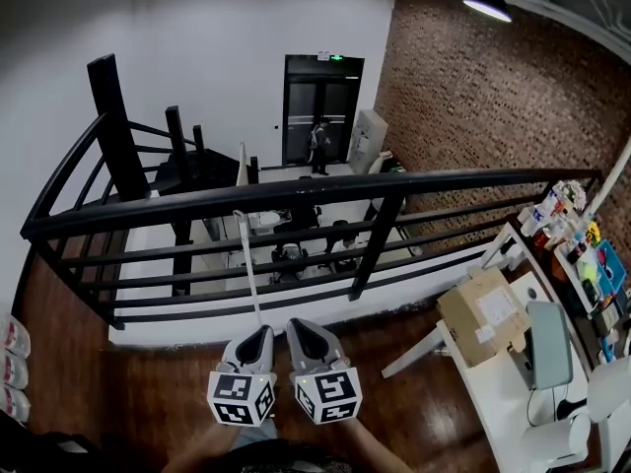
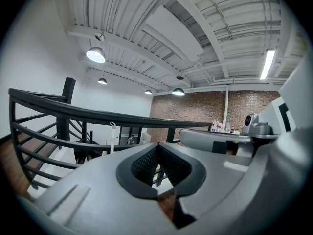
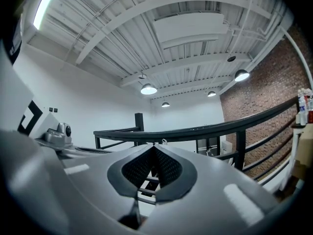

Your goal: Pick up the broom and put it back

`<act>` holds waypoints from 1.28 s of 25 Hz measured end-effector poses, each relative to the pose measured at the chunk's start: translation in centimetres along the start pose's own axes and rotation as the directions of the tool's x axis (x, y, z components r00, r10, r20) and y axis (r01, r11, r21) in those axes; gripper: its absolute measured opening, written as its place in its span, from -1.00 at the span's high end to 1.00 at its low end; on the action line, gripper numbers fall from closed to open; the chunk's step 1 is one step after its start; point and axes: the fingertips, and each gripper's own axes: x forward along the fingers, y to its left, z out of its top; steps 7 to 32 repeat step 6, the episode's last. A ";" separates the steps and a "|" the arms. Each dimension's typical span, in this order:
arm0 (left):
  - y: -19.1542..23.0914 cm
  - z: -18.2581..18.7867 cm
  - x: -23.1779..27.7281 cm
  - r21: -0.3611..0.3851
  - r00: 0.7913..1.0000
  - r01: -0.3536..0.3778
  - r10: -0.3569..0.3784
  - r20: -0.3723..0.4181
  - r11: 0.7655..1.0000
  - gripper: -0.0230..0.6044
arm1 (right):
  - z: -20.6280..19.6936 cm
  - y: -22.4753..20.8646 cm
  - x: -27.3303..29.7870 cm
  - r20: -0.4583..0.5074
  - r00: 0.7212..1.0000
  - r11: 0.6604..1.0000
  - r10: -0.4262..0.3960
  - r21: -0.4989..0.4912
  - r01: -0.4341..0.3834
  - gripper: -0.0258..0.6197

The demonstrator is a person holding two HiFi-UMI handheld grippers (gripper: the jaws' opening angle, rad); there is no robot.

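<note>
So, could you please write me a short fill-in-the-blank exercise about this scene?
1. The white broom stands against the black ____.
2. The left gripper and right gripper both have their jaws ____.
3. The cardboard box sits on a ____ table.
Missing words: railing; shut; white.

— Where's my head view looking?
— Steeply down past left gripper (image 1: 262, 331) and right gripper (image 1: 298, 325), both close, onto the railing (image 1: 296, 190).
— My gripper views?
— Low along their jaws, facing outward (much ceiling). All three views share railing and brick wall (image 1: 473, 97).
</note>
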 end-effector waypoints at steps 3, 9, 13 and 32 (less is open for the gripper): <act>-0.4 -0.3 -0.6 0.004 1.000 0.002 -0.002 -0.004 1.000 0.91 | -0.3 0.3 -0.6 -0.007 1.000 1.000 -0.001 -0.004 0.001 0.92; -0.8 -0.6 -1.2 0.004 1.000 0.005 -0.005 -0.011 1.000 0.91 | -0.5 0.5 -1.2 -0.009 1.000 1.000 -0.001 -0.003 0.001 0.92; -0.8 -0.6 -1.2 0.004 1.000 0.005 -0.005 -0.011 1.000 0.91 | -0.5 0.5 -1.2 -0.009 1.000 1.000 -0.001 -0.003 0.001 0.92; -0.8 -0.6 -1.2 0.004 1.000 0.005 -0.005 -0.011 1.000 0.91 | -0.5 0.5 -1.2 -0.009 1.000 1.000 -0.001 -0.003 0.001 0.92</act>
